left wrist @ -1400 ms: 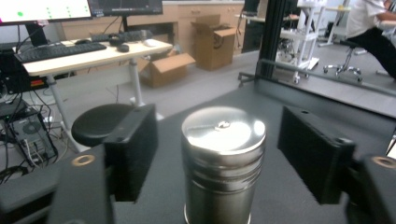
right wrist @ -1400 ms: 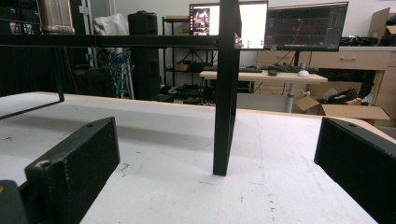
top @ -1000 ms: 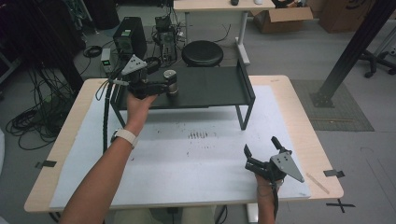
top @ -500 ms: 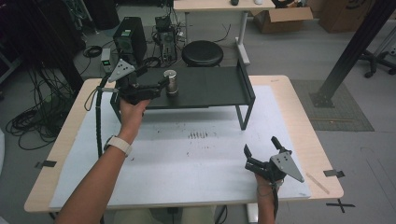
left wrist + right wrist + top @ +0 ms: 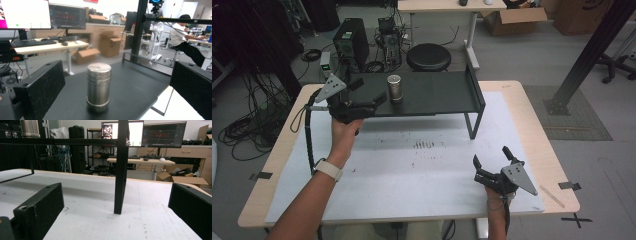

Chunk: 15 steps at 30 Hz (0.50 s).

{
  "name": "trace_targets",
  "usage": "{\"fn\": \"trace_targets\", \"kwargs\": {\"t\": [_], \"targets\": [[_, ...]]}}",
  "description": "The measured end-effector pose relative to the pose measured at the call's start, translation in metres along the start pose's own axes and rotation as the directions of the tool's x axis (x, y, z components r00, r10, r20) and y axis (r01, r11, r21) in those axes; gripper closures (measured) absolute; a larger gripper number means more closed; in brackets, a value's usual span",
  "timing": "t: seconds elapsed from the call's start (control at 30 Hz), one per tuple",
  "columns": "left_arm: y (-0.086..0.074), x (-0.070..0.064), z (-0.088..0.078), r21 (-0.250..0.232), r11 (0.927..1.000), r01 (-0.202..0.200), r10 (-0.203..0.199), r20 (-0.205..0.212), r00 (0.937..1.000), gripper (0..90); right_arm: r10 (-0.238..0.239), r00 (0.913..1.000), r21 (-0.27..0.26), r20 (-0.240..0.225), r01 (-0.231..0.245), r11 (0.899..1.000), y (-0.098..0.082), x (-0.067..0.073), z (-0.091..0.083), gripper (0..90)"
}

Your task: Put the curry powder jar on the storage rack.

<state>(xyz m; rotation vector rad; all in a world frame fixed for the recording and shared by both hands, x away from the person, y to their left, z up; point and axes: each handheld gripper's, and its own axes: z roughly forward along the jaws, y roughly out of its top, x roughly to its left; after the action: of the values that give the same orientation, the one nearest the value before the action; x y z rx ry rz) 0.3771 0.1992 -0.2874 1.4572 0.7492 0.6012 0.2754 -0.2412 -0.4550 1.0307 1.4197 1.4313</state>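
Note:
A shiny steel canister stands upright on the black raised shelf at the back of the table. My left gripper hovers at the shelf's left end, a short way left of the canister. Its jaws have just been opening and now stand wide apart with nothing touching them. In the left gripper view the canister stands ahead between the two pads, clear of both. My right gripper rests open on the white table top at the front right. It faces the shelf's leg.
Behind the table are a black stool, a computer tower and floor cables. A black post slants at the right. The shelf's right end has a raised lip.
My left gripper has let go of the canister and drawn back to the left along the shelf. The canister stays upright where it was. The right gripper has not moved.

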Motion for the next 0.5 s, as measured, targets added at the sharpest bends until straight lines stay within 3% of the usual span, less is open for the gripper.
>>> {"fn": "trace_targets", "kwargs": {"t": [0.4, 0.5], "targets": [[-0.013, -0.006, -0.034, -0.056, 0.9976, -0.041, 0.041, 0.006, 0.9991, 0.3, 0.0, 1.0, 0.0, 0.0, 0.0, 1.0, 0.0, 0.0, 0.0, 0.0], [-0.018, -0.01, -0.042, -0.073, 0.9947, -0.073, 0.073, 0.001, 0.9973, 0.3, -0.001, 1.0, 0.002, 0.0, 0.001, 1.0, 0.0, 0.0, 0.0, 0.0]]}}
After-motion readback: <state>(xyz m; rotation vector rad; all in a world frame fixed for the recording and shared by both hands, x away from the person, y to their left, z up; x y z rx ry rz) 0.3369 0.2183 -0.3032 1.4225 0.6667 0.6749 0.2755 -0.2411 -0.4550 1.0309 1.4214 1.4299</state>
